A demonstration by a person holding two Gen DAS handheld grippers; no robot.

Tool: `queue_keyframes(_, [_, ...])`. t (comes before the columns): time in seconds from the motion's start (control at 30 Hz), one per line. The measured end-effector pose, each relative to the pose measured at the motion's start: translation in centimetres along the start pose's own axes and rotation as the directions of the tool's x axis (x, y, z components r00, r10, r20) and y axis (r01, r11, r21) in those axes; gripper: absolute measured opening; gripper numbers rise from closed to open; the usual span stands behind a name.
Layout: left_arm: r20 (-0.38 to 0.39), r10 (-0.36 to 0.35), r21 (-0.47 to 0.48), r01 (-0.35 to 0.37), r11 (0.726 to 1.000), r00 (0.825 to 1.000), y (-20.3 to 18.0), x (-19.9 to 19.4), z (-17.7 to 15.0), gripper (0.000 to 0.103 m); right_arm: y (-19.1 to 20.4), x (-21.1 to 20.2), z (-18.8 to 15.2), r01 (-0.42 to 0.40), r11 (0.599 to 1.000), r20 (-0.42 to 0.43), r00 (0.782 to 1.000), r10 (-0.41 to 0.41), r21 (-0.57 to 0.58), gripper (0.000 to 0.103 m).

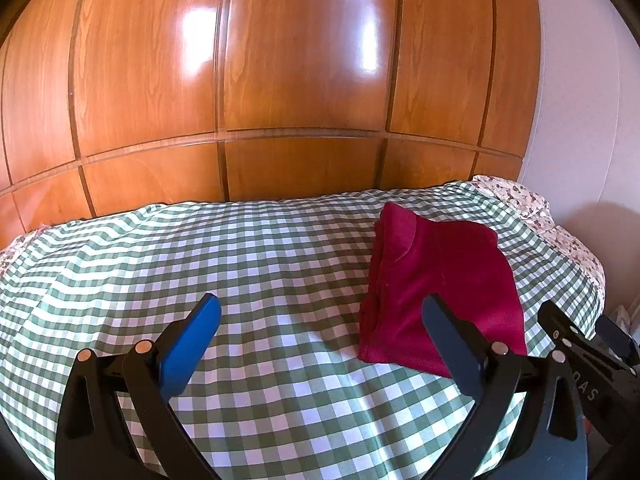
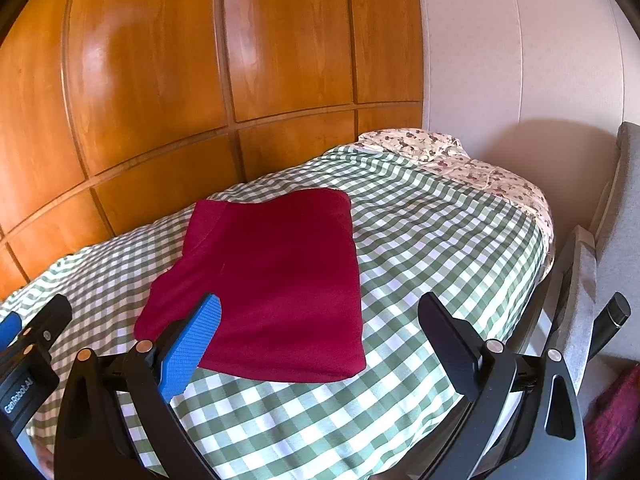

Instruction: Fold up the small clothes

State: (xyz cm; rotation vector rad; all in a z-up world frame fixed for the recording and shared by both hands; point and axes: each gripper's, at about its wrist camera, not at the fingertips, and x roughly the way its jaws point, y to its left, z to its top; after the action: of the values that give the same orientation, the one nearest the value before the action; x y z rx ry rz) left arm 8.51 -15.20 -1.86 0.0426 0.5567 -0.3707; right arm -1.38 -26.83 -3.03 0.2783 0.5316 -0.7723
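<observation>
I see a matt, soft knit burgundy garment (image 2: 276, 280) on a woven gingham cotton cloth (image 2: 420, 240). Glossy varnished wood panels (image 1: 280, 60) reflect light. My jaws' blue pads (image 2: 192, 344) look ribbed rubber.

Things you can only see part of

The chair (image 2: 624, 216) is cut off at the right edge. A dark red thing (image 2: 616, 412) low in that corner is too cut off to name. The bed (image 1: 280, 420) runs off the bottom.

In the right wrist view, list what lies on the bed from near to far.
Green checked cloth → folded red garment → floral bedding at the far end.
</observation>
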Motion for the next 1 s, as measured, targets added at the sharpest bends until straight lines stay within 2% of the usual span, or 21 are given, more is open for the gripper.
queue_keyframes(1.0, [-0.020, -0.016, 0.026, 0.017, 1.000, 1.000, 0.0, 0.9, -0.4, 0.100, 0.3, 1.0, -0.5, -0.007, 1.000, -0.032, 0.999, 0.007, -0.004, 0.098])
